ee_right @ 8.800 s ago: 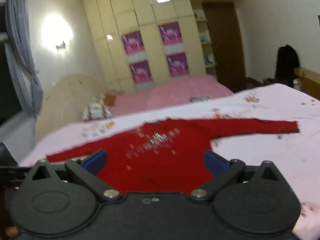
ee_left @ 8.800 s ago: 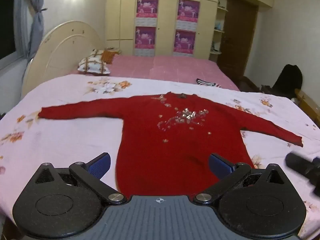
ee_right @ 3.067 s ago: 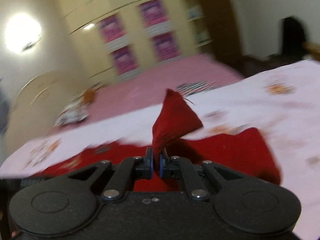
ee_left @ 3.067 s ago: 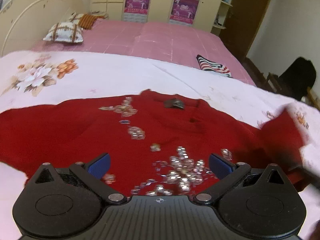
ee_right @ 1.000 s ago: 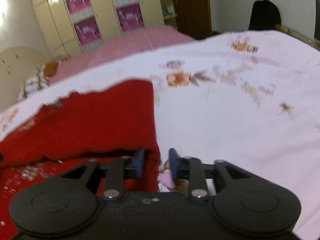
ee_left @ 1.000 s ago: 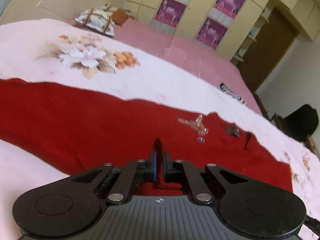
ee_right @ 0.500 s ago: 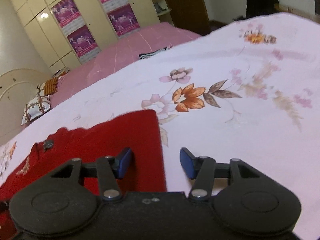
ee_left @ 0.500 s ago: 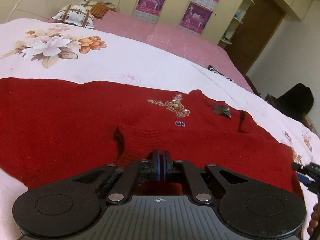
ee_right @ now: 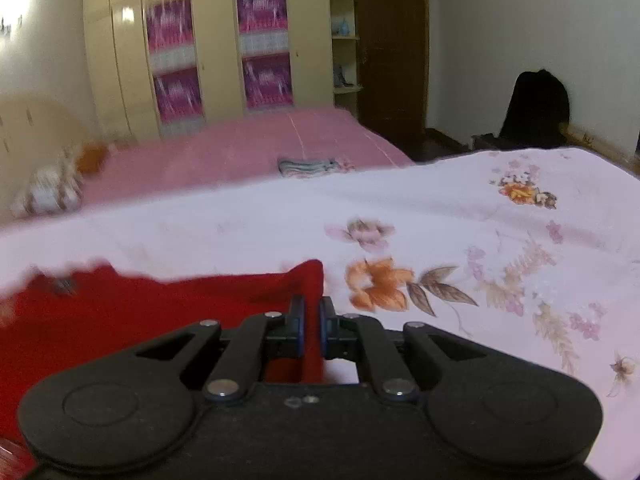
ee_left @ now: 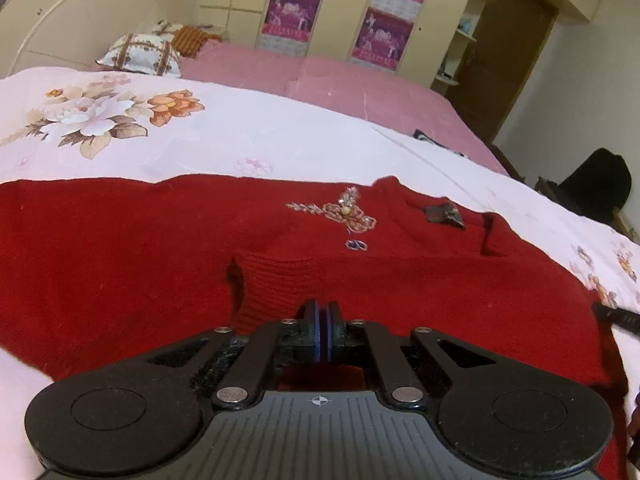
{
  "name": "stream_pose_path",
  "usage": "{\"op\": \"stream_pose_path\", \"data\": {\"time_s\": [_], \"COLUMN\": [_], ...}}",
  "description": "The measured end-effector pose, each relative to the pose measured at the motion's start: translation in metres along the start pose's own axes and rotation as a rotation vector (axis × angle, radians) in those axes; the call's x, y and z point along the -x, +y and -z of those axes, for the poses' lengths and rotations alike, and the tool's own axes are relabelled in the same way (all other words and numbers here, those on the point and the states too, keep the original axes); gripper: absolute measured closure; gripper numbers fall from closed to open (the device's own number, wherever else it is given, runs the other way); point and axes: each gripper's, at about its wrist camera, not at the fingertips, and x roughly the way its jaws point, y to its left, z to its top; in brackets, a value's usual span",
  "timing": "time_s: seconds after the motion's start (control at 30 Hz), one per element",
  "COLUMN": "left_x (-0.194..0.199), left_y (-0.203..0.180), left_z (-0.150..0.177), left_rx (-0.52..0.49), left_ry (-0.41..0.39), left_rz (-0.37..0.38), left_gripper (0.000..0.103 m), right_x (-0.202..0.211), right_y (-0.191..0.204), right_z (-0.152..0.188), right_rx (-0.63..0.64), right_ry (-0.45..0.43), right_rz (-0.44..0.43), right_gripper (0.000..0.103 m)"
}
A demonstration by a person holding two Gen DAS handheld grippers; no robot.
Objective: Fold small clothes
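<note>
Left hand-held gripper (ee_left: 321,322): jaws pressed together, pinching the ribbed cuff (ee_left: 280,280) of a red sleeve folded across the sweater's body.
Right hand-held gripper (ee_right: 310,328): jaws have just been closing and now stand narrow, with the sweater's right edge caught between the pads; the view is blurred, so the depth of the bite is unclear.
Red sweater (ee_left: 120,240): lies flat on the bed, spread straight ahead of and beneath the left hand-held gripper; in the right wrist view it (ee_right: 140,304) fills the area ahead-left of the right one, its folded corner just beyond the fingertips.
Sequin motif (ee_left: 344,214): on the sweater's chest, just ahead of the left fingertips.
Neck label (ee_left: 444,214): dark tag at the collar, ahead and to the right of the left fingertips.
Floral bedsheet (ee_right: 440,240): pale, with orange flowers, beneath the sweater; bare to the right of the right hand-held gripper.
Pillow (ee_left: 140,54): far ahead-left by the headboard.
Wardrobe (ee_left: 340,12): far ahead, carrying pink posters.
</note>
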Motion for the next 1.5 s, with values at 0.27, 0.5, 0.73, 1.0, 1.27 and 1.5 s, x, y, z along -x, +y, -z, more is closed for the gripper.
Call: {"op": "stream_pose_path", "data": {"time_s": [0.27, 0.5, 0.73, 1.0, 1.27, 1.5], "left_x": [0.021, 0.023, 0.074, 0.127, 0.161, 0.137], "left_y": [0.005, 0.012, 0.080, 0.197, 0.291, 0.367], "left_z": [-0.003, -0.004, 0.002, 0.016, 0.026, 0.029], "left_rx": [0.036, 0.019, 0.145, 0.332, 0.487, 0.683], "left_ry": [0.001, 0.059, 0.071, 0.051, -0.090, -0.126], "left_rz": [-0.031, -0.039, -0.098, -0.256, -0.305, -0.242], "left_gripper": [0.099, 0.099, 0.098, 0.000, 0.001, 0.020], "right_x": [0.041, 0.038, 0.096, 0.125, 0.126, 0.118], "right_y": [0.013, 0.061, 0.107, 0.192, 0.257, 0.291], "right_z": [-0.006, 0.021, 0.017, 0.041, 0.046, 0.054], "right_rx": [0.001, 0.153, 0.125, 0.212, 0.248, 0.246], "right_ry": [-0.071, 0.048, -0.006, 0.035, 0.047, 0.064], "right_rz": [-0.048, -0.065, -0.229, -0.391, -0.418, -0.404], "right_gripper": [0.077, 0.072, 0.059, 0.055, 0.054, 0.054]}}
